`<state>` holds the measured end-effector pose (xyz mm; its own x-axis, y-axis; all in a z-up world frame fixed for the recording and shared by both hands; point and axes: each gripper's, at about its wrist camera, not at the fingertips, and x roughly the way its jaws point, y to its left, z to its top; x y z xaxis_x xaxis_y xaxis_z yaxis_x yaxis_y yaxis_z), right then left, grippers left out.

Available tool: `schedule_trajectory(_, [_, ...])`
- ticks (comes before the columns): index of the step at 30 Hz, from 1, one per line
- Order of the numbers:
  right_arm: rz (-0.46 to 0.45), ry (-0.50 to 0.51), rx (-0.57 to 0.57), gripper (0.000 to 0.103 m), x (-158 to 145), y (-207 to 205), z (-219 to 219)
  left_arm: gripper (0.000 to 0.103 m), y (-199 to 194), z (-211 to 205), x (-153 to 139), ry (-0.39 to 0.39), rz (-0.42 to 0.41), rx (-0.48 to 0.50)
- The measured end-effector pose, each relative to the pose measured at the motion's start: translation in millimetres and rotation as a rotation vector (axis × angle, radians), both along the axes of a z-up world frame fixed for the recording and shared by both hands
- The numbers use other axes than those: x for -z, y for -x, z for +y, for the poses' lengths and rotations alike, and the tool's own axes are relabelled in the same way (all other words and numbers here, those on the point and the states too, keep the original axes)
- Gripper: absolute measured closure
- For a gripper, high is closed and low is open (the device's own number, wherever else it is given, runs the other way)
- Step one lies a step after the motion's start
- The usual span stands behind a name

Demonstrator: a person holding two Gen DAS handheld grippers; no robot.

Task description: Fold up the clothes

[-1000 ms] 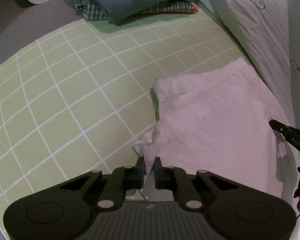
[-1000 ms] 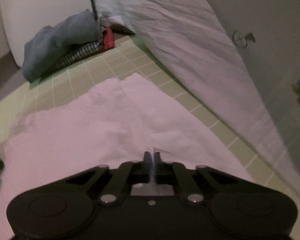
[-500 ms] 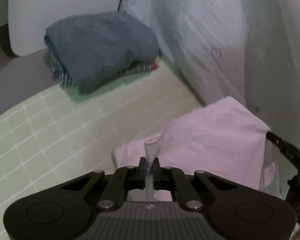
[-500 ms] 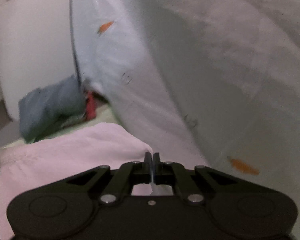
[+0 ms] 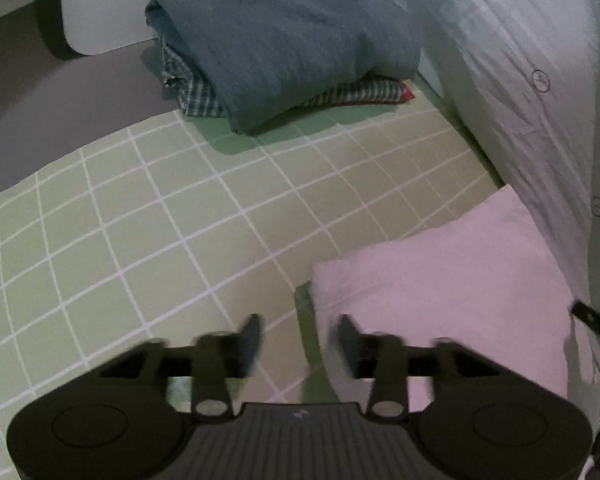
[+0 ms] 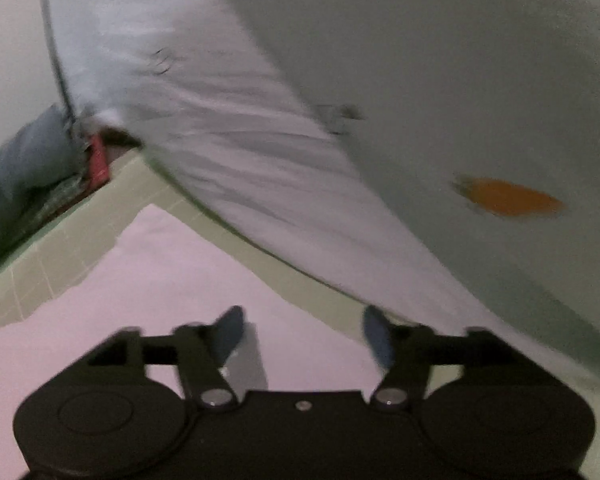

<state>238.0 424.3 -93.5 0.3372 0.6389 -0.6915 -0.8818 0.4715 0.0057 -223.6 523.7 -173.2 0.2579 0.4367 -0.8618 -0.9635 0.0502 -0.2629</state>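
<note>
In the left wrist view, a pale pink folded cloth garment [image 5: 452,292] is seen lying flat near the right edge of the light green grid-patterned bed sheet [image 5: 148,232], just beside the white quilted bedding [image 5: 508,92] banked along that edge; its near left corner is squared and layered, so at least one fold is judged to be laid, though whether a further fold is wanted cannot be told; the left gripper [image 5: 298,334] is held with its fingers spread apart and nothing between them, the right finger over the garment's near left edge and the left finger over bare sheet; whether the cloth is touched cannot be told because of blur; at the far edge of the sheet a stack is seen, a grey-blue folded knit garment [image 5: 284,36] on top of a blue checked folded cloth [image 5: 196,96], which is taken as work already finished; a dark tip of the other tool [image 5: 592,320] shows at the garment's right side. In the right wrist view, the same pink garment fills the lower left, its far corner pointing toward the bedding; the right gripper [image 6: 302,330] is likewise spread wide and empty, the left finger above the pink cloth, the right finger near the strip of green sheet between garment and bedding; the view is blurred.
</note>
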Motion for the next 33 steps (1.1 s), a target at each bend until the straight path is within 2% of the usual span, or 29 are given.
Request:
schedule_trajectory(2, [-0.006,0.018,0.092,0.016,-2,3,-32,0.027,0,1,4,0.027,-0.019,0.005])
schedule_trajectory(4, [0.025,0.036,0.198,0.011,-1,5,-70,0.024,-4,1,7,0.061,-0.036,0.006])
schedule_trajectory(5, [0.044,0.044,0.252,0.008,0,7,-89,0.019,-8,1,10,0.072,-0.044,0.015])
schedule_trajectory(7, [0.081,0.061,0.36,0.004,1,9,-128,0.014,-15,-1,13,0.066,-0.032,0.044])
schedule_trajectory(11, [0.118,0.145,0.601,0.004,9,25,-206,0.013,-30,-4,15,0.032,0.071,0.11])
schedule_trajectory(15, [0.157,0.119,0.828,0.003,11,51,-276,0.009,-29,-1,16,0.043,0.066,0.14])
schedule_trajectory(17, [0.176,0.121,0.901,0.002,18,63,-300,0.005,-30,0,17,0.039,0.069,0.162])
schedule_trajectory(20, [0.16,0.127,0.96,0.001,25,80,-323,0.002,-33,0,19,0.024,0.081,0.193])
schedule_trajectory(25, [0.139,0.069,0.981,0.0,37,101,-336,0.001,-42,-6,23,-0.013,0.123,0.201])
schedule_trajectory(27, [0.083,0.039,0.984,0.0,42,109,-334,0.001,-46,-8,24,-0.02,0.141,0.192])
schedule_trajectory(31, [-0.047,-0.023,0.995,0.0,53,127,-329,0.001,-43,-3,23,-0.004,0.122,0.184])
schedule_trajectory(33, [-0.082,-0.035,1.002,0.0,56,130,-327,0.001,-40,-1,23,0.003,0.102,0.199])
